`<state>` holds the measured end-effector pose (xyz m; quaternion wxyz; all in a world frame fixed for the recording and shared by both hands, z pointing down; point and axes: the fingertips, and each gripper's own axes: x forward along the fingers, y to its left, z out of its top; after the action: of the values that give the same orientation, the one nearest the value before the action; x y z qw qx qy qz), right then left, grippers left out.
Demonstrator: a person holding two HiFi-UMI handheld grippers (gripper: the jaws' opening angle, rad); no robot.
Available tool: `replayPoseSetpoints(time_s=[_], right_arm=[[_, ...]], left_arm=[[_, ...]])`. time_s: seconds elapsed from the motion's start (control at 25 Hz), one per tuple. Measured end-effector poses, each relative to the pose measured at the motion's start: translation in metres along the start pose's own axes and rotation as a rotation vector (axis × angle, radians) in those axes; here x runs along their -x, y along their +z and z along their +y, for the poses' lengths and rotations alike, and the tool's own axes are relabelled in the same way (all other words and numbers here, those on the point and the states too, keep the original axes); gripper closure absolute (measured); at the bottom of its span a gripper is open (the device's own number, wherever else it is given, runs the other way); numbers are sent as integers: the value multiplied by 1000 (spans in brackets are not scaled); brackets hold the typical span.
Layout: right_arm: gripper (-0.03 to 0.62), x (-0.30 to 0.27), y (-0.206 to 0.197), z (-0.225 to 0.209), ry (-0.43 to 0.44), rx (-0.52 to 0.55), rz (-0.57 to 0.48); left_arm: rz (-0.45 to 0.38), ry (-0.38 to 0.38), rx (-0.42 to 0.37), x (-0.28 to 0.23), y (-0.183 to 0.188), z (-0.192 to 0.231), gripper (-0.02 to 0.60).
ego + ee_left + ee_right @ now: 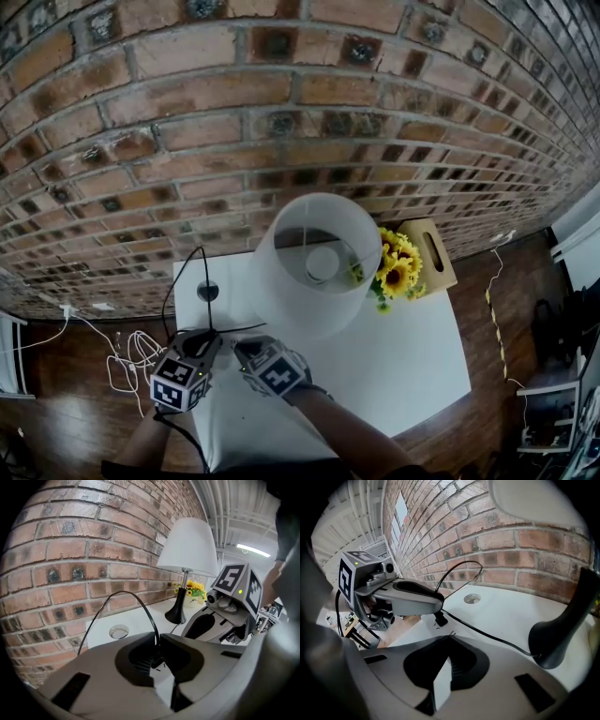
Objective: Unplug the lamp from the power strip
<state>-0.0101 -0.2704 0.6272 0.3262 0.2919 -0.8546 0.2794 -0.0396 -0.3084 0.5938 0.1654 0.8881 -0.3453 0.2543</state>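
Pinching the black plug, the left gripper has its jaws nearly together on it, right down at the white power strip. Over to the right gripper: its jaws are pressed onto the strip's near end, just beside the left one, at the front left corner of the white table. From the plug, the cord runs flat across the table to the lamp, which stands upright near the brick wall, with sunflowers just beside its shade.
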Motion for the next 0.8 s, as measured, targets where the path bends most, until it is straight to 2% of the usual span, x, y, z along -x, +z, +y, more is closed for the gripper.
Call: replayPoseSetpoints(time_s=[0.08, 0.24, 0.32, 0.72, 0.8], right_arm=[[600, -1, 1, 1, 4, -1, 1], [600, -1, 0, 1, 9, -2, 0], [600, 0, 0, 0, 7, -3, 2], [600, -1, 0, -1, 3, 0, 0], [600, -1, 0, 0, 6, -3, 2]], left_arm=[[0, -4, -12, 0, 1, 0, 538], [11, -10, -84, 0, 10, -7, 542], [8, -17, -80, 1, 13, -8, 560], [1, -21, -75, 2, 8, -2, 561], [2, -26, -53, 3, 6, -1, 562]])
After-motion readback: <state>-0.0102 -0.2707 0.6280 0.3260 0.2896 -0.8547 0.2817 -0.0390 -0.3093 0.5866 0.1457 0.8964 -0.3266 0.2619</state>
